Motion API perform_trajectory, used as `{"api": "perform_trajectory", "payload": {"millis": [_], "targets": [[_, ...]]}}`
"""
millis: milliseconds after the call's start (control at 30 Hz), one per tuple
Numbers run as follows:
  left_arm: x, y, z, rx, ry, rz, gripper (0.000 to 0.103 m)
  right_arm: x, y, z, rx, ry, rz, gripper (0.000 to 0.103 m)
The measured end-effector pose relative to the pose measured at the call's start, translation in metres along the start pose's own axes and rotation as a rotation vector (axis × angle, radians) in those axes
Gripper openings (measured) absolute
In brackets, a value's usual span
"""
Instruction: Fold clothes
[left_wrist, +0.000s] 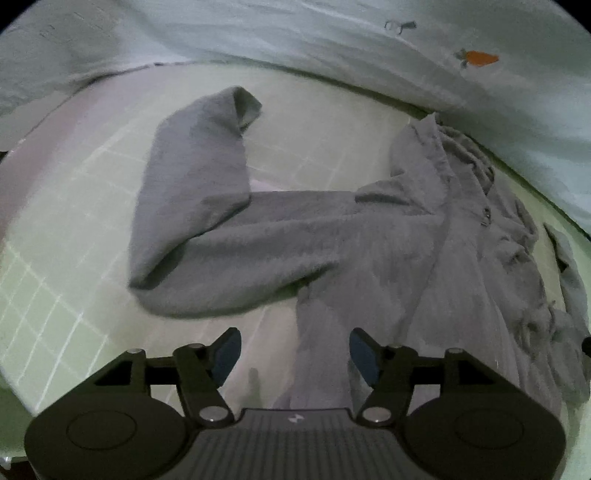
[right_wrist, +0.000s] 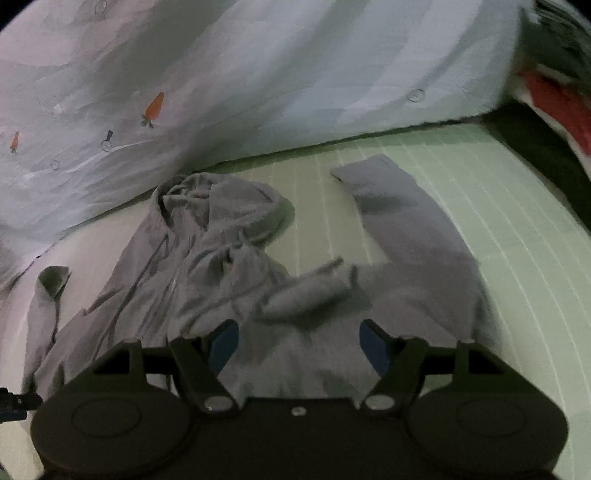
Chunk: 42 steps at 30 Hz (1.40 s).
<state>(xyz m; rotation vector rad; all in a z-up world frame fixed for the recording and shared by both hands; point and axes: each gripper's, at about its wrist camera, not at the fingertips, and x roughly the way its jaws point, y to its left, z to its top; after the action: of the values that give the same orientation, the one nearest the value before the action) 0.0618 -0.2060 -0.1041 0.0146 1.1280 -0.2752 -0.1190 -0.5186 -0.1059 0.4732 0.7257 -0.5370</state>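
Bedroom: checked bedsheet (left_wrist: 74, 206), carrot-print duvet (right_wrist: 258, 74)

left gripper (left_wrist: 295, 354): jaws spread wide, nothing between pads, tilted steeply down
right gripper (right_wrist: 299, 347): jaws spread wide, pads free, angled down

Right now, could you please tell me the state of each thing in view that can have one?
Grey hoodie: spread on the bed, unfolded, hood bunched.
Hoodie sleeve: bent back on itself.
Left tool: open, holding nothing.
Right tool: open, holding nothing.
Carrot-print duvet: pushed up beyond the hoodie.
Green checked sheet: flat.
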Motion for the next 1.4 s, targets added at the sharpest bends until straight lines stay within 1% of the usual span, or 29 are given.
{"api": "perform_trajectory", "payload": {"millis": [67,233,300,367,400,467,533,667,700,733,767,800,833,867,900,967,1033,1067,1100,1200,1267,1300,1400], "targets": [[0.012,-0.005,0.01,0.001,0.01,-0.007,0.068,0.017,0.005,0.014,-0.035,-0.003,0.004,0.078],[0.042,-0.013,0.037,-0.038,0.053,-0.01,0.068,0.08,0.018,0.057,-0.144,0.008,0.009,0.08],[0.051,-0.015,0.045,-0.052,0.065,-0.002,0.069,0.108,0.026,0.078,-0.192,0.016,0.06,0.081],[0.059,-0.016,0.051,-0.068,0.076,0.009,0.07,0.136,0.033,0.099,-0.242,0.024,0.122,0.084],[0.061,-0.016,0.052,-0.075,0.08,0.009,0.071,0.149,0.037,0.108,-0.266,0.028,0.142,0.085],[0.066,-0.017,0.053,-0.093,0.087,0.011,0.072,0.175,0.044,0.124,-0.311,0.036,0.163,0.086],[0.069,-0.015,0.052,-0.116,0.094,0.011,0.073,0.199,0.049,0.138,-0.325,0.048,0.174,0.086],[0.073,-0.013,0.049,-0.143,0.098,0.017,0.078,0.235,0.054,0.155,-0.31,0.082,0.183,0.086],[0.074,-0.013,0.049,-0.139,0.1,0.022,0.08,0.242,0.056,0.156,-0.308,0.095,0.179,0.086],[0.075,-0.015,0.05,-0.129,0.103,0.03,0.08,0.247,0.058,0.156,-0.319,0.097,0.177,0.089],[0.076,-0.016,0.051,-0.116,0.108,0.038,0.081,0.249,0.061,0.156,-0.342,0.09,0.177,0.089],[0.078,-0.018,0.052,-0.104,0.111,0.046,0.082,0.251,0.064,0.156,-0.368,0.087,0.176,0.087],[0.079,-0.019,0.053,-0.092,0.115,0.054,0.082,0.252,0.067,0.156,-0.399,0.086,0.177,0.08],[0.08,-0.021,0.053,-0.081,0.118,0.061,0.084,0.251,0.07,0.156,-0.428,0.084,0.19,0.067],[0.081,-0.022,0.054,-0.07,0.122,0.065,0.085,0.25,0.073,0.156,-0.452,0.082,0.211,0.058],[0.082,-0.024,0.055,-0.055,0.13,0.074,0.085,0.249,0.078,0.158,-0.488,0.07,0.21,0.013],[0.083,-0.024,0.056,-0.052,0.132,0.074,0.085,0.247,0.083,0.16,-0.521,0.055,0.197,0.011],[0.082,-0.023,0.056,-0.052,0.132,0.072,0.085,0.247,0.085,0.163,-0.533,0.036,0.175,0.011],[0.082,-0.022,0.056,-0.054,0.132,0.069,0.085,0.248,0.085,0.169,-0.522,0.013,0.148,0.01],[0.081,-0.021,0.056,-0.052,0.128,0.062,0.085,0.242,0.08,0.198,-0.434,-0.069,0.099,0.01],[0.081,-0.022,0.055,-0.05,0.126,0.062,0.085,0.235,0.079,0.215,-0.413,-0.13,0.06,0.009],[0.082,-0.022,0.055,-0.049,0.126,0.062,0.086,0.234,0.079,0.218,-0.414,-0.144,0.044,0.009],[0.082,-0.022,0.055,-0.049,0.124,0.064,0.086,0.233,0.08,0.218,-0.433,-0.142,0.011,0.01]]}}
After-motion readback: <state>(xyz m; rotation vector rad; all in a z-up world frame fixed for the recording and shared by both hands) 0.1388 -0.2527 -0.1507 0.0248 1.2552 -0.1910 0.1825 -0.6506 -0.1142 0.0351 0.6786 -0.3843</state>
